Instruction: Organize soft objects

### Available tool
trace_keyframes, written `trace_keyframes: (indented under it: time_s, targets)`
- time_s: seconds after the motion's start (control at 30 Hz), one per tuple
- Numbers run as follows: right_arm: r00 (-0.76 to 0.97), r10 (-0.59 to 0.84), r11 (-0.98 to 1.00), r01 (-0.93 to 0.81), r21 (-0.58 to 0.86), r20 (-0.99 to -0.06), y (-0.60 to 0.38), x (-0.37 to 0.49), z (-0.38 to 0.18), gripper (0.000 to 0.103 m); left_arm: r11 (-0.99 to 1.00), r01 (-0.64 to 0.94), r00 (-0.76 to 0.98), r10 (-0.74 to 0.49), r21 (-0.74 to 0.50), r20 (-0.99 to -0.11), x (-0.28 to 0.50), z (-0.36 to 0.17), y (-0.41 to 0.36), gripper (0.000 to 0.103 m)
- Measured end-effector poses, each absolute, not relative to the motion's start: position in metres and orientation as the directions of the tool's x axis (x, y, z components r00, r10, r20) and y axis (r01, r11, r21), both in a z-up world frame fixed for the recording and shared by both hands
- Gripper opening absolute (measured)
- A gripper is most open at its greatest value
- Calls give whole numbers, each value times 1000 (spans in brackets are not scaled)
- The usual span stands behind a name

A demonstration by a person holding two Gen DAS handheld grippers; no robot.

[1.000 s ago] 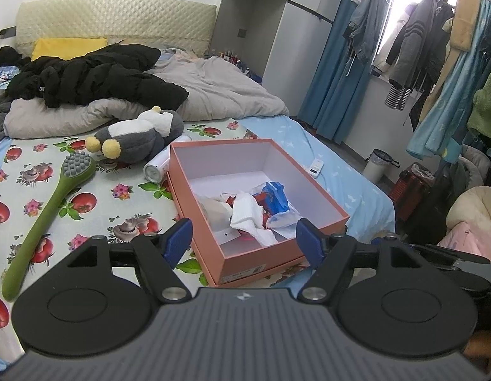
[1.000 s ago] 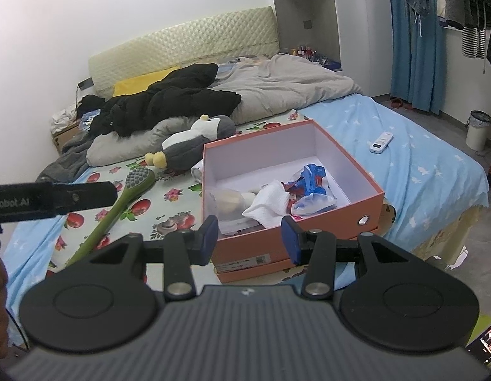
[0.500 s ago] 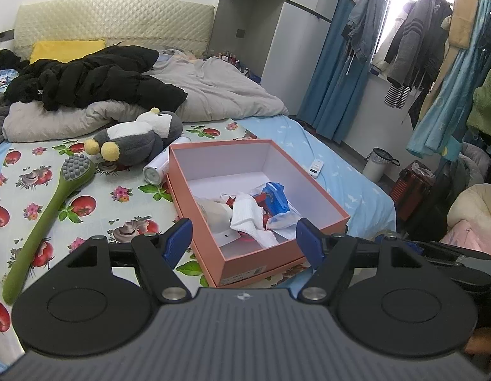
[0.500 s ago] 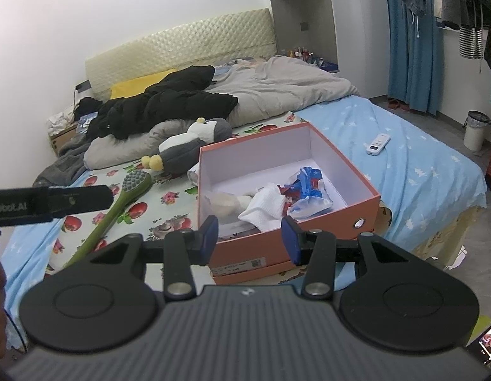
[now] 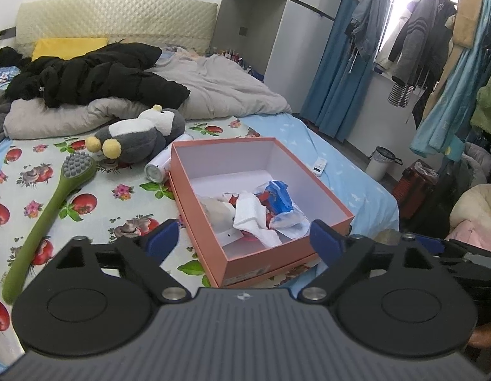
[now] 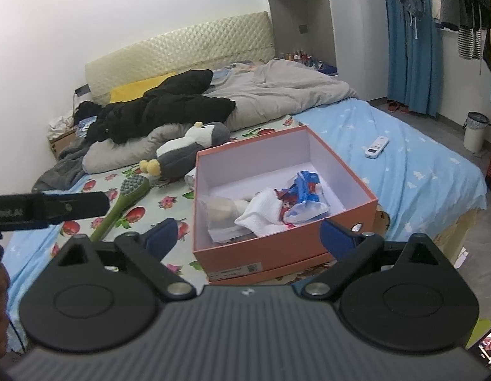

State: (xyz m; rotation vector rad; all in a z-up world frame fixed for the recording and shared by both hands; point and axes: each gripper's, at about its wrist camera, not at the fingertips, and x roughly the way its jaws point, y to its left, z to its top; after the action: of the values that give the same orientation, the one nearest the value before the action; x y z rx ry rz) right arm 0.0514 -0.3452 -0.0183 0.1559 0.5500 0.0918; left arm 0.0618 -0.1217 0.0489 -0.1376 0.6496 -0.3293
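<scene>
An open orange box (image 5: 277, 255) (image 6: 286, 254) sits on the bed and holds a white cloth (image 5: 253, 219) (image 6: 261, 214), a blue and white plastic bag (image 5: 282, 198) (image 6: 304, 198) and a beige soft item (image 5: 213, 211). A grey and white penguin plush (image 5: 140, 135) (image 6: 188, 146) lies behind the box on the left. My left gripper (image 5: 244, 238) is open and empty, in front of the box. My right gripper (image 6: 247, 233) is open and empty, also in front of the box.
A green long-handled brush (image 5: 45, 222) (image 6: 121, 206) lies left of the box. A white cylinder (image 5: 158, 166) lies beside the plush. A remote (image 6: 376, 147) lies on the blue sheet. A black jacket (image 5: 96, 79) and grey duvet (image 6: 277, 92) lie further back. A bin (image 6: 475, 130) stands on the floor.
The right gripper's jaws have opened much wider than half a second ago. Both views have shifted only slightly; the objects on the bed have not moved.
</scene>
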Motion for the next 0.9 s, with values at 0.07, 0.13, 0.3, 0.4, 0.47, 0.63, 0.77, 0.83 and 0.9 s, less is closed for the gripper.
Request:
trace_keyframes:
  time_s: [0.07,0.13,0.3,0.4,0.47,0.63,0.77,0.83,0.9]
  targets:
    - [847,125,984,-40,172,-517,-347,53,-19,98,942,258,749,-335,-214,-572,63,48,-122,98]
    - [844,126,984,-38,176,-521,-347,53,-21,98,945,256,749,-326,-202,-577,64,47,-124,100]
    - [847,119,985,-34,171,-519,-348,55,-23,103,947,263,742,-320,-184,-588,64,44,-128,102]
    - [845,116,985,-31,169,-522,-348,55,-25,103,948,261,740,-318,-184,-593,65,43,-129,102]
    - [844,119,984,-32,173,-523,-349,55,-26,103,951,252,741,-309,-179,-596,65,43,-129,102]
    - [845,119,985,-33,172,-522,-349,56,-26,103,959,225,739,-283,-172,-611,67,43,-129,102]
    - [843,120,984,-32,174,-524,-349,56,-27,103,959,229,731,-282,-166,-621,67,42,-130,102]
    - [842,119,985,-32,172,-525,-348,56,-27,103,961,228,729,-276,-157,-626,68,41,-132,102]
    - [841,121,984,-33,174,-527,-348,56,-27,103,962,227,729,-272,-153,-628,68,41,-133,102]
